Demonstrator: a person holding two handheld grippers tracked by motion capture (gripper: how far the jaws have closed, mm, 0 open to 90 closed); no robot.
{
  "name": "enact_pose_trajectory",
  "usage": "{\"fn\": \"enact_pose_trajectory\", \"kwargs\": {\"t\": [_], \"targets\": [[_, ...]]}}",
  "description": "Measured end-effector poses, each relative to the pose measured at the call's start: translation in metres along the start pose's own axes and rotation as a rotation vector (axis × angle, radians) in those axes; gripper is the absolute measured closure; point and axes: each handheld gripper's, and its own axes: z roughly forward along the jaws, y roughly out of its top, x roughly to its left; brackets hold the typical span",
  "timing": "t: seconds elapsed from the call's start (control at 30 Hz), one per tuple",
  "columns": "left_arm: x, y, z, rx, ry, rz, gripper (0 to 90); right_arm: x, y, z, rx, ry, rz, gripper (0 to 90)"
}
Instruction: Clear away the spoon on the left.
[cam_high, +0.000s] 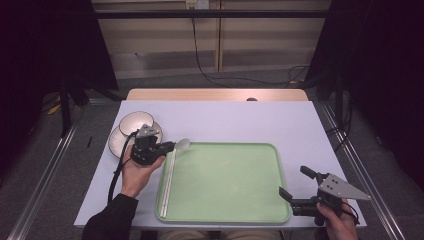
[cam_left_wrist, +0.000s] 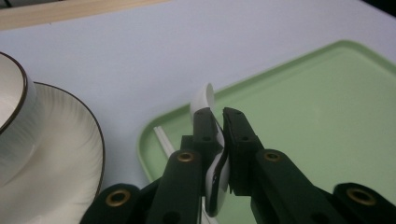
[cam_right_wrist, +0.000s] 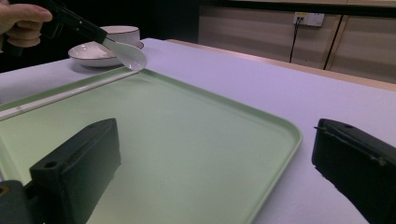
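Left gripper (cam_high: 169, 146) clamped on white spoon (cam_high: 182, 144), carrying it over green tray (cam_high: 225, 218); right gripper (cam_high: 295, 184) wide open, empty.

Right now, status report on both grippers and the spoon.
Left gripper shut on spoon over tray corner. Right gripper open, idle. Chopsticks below.
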Motion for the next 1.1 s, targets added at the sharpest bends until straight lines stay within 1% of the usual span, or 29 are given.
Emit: {"fn": "enact_pose_trajectory", "kwargs": {"t": [0.03,0.07,0.1,0.17,0.2,0.27,0.3,0.4,0.43,0.5,0.53,0.57,0.63,0.67,0.73,0.77,0.83,0.87,0.9,0.93,0.97,1.0,1.03,1.1], "targets": [[-0.001,0.000,0.002,0.003,-0.018,-0.004,84.4,0.000,0.000,0.000,-0.003,0.001,0.001,0.7],[-0.002,-0.001,0.004,0.002,-0.022,-0.005,84.4,0.000,0.000,0.000,-0.004,0.000,0.002,0.7],[-0.004,-0.001,0.005,0.011,-0.014,0.003,84.4,0.000,0.000,0.000,-0.004,0.001,0.002,0.7],[-0.006,-0.001,0.009,0.016,-0.025,0.004,84.4,-0.001,0.000,0.000,-0.002,-0.005,0.004,0.7],[-0.007,-0.001,0.011,0.025,-0.017,0.012,84.4,-0.001,0.000,0.000,-0.004,0.001,0.003,0.7],[-0.009,-0.002,0.015,0.026,-0.021,0.007,84.4,0.000,0.000,0.000,-0.004,0.002,0.003,0.7],[-0.009,-0.002,0.016,0.036,-0.016,0.016,84.4,0.000,0.000,-0.001,-0.005,0.004,0.003,0.7],[-0.010,-0.004,0.019,0.038,-0.021,0.009,84.4,0.000,0.000,-0.001,-0.005,0.004,0.006,0.7],[-0.011,-0.004,0.019,0.037,-0.014,0.011,84.4,0.000,0.000,-0.001,-0.005,0.005,0.007,0.7],[-0.011,-0.004,0.020,0.034,-0.015,0.016,84.4,0.000,0.000,0.000,-0.004,0.006,0.009,0.7],[-0.010,-0.004,0.021,0.041,-0.019,0.021,84.4,0.000,0.000,0.000,-0.005,0.002,0.009,0.7],[-0.010,-0.005,0.022,0.038,-0.021,0.010,84.3,0.001,0.000,0.000,-0.007,0.004,0.010,0.7],[-0.012,-0.007,0.024,0.048,-0.019,0.021,84.3,0.001,0.000,0.000,-0.005,0.006,0.007,0.7],[-0.013,-0.008,0.025,0.047,-0.010,0.018,84.3,0.001,0.000,0.000,-0.007,0.002,0.008,0.7],[-0.013,-0.009,0.024,0.055,-0.013,0.025,84.2,0.001,0.000,0.000,-0.005,0.003,0.009,0.7],[-0.013,-0.011,0.025,0.040,-0.015,0.015,84.2,0.001,0.000,0.000,-0.006,0.002,0.011,0.7],[-0.012,-0.012,0.023,0.060,-0.032,0.007,84.1,0.001,0.000,0.000,-0.005,0.002,0.009,0.7],[-0.013,-0.013,0.023,0.051,-0.031,0.004,84.1,0.001,0.000,0.000,-0.003,0.003,0.004,0.7],[-0.014,-0.014,0.023,0.059,-0.017,0.018,84.0,0.001,0.000,0.000,-0.003,0.002,0.005,0.7],[-0.014,-0.014,0.023,0.060,-0.013,0.017,83.9,0.001,0.000,0.000,-0.001,0.006,0.006,0.7],[-0.015,-0.016,0.024,0.058,0.001,0.015,83.9,0.001,0.000,0.000,-0.001,0.004,0.005,0.7],[-0.016,-0.018,0.024,0.061,0.010,0.029,83.9,0.001,0.000,0.000,-0.001,0.003,0.004,0.7],[-0.018,-0.019,0.025,0.071,0.013,0.018,83.8,0.001,0.000,-0.001,-0.002,0.004,0.003,0.7],[-0.018,-0.023,0.027,0.074,0.019,0.004,83.8,0.001,0.000,0.000,-0.004,0.000,0.007,0.7]]}}
